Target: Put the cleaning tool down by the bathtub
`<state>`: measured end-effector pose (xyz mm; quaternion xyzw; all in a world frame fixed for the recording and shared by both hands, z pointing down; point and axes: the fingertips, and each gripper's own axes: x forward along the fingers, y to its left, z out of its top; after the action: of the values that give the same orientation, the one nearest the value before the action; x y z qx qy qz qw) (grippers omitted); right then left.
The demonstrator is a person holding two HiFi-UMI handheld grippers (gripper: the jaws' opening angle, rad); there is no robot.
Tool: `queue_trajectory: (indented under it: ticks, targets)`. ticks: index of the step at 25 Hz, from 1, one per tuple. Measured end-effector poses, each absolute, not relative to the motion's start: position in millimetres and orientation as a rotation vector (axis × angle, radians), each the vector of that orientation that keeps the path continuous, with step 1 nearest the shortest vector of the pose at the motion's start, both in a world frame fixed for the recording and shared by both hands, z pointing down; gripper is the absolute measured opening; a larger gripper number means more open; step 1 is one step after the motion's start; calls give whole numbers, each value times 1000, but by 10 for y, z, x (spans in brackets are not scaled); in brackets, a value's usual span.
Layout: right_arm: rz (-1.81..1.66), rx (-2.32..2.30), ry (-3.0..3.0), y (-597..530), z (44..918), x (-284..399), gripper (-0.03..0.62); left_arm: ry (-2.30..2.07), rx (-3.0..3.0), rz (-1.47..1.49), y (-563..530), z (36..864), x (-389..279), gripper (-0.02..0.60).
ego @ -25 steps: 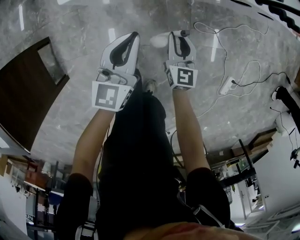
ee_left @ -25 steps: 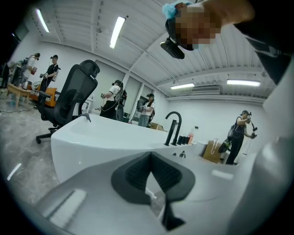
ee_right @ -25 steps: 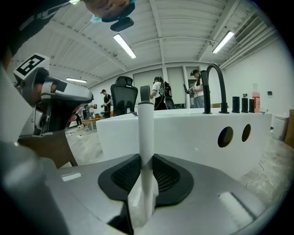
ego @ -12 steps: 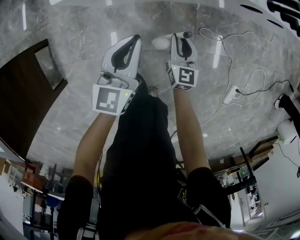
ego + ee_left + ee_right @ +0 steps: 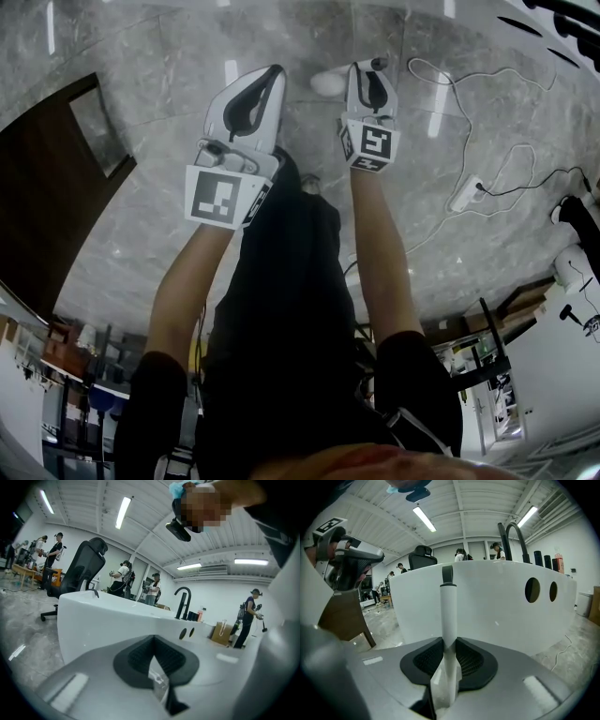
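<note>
The cleaning tool [image 5: 449, 616] is a white stick with a dark grey cap. It stands upright between the jaws of my right gripper [image 5: 449, 645], which is shut on it. Straight behind it is the white bathtub [image 5: 501, 602]. From above, the right gripper [image 5: 367, 67] points away from the person, with the tool's dark end [image 5: 378, 66] at its tip. A white rounded shape [image 5: 324, 82] lies beside it; I cannot tell whether it belongs to the tool. My left gripper [image 5: 272, 73] hangs alongside, shut and holding nothing, and faces the bathtub [image 5: 108, 616].
A black faucet [image 5: 183, 601] stands on the tub's rim. A power strip with white and black cables [image 5: 472, 192] lies on the marble floor at the right. A dark wooden panel [image 5: 56, 187] is at the left. An office chair [image 5: 79, 573] and several people stand behind the tub.
Both grippers have sunk toward the floor, the right one more, with the tool still in it. The jaws have not changed.
</note>
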<state>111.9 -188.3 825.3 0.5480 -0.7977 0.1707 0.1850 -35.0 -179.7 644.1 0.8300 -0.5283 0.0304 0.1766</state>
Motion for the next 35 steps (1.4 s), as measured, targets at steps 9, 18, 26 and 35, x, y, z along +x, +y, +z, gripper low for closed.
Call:
queue_trajectory:
  ticks: [9, 18, 26, 35]
  targets:
    - [493, 1530, -2232, -1988, 8427, 1065, 86, -1512, 2335, 51, -1826, 6444, -482, 8]
    - [504, 1529, -2203, -2253, 8545, 1020, 86, -1497, 2325, 65, -1822, 6511, -555, 8]
    - [515, 1533, -2191, -2440, 8646, 950, 84, -1501, 2326, 41, -1940, 6534, -648, 8]
    - [533, 1520, -2175, -2694, 8800, 898, 85, -1497, 2328, 36, -2030, 6580, -722, 8]
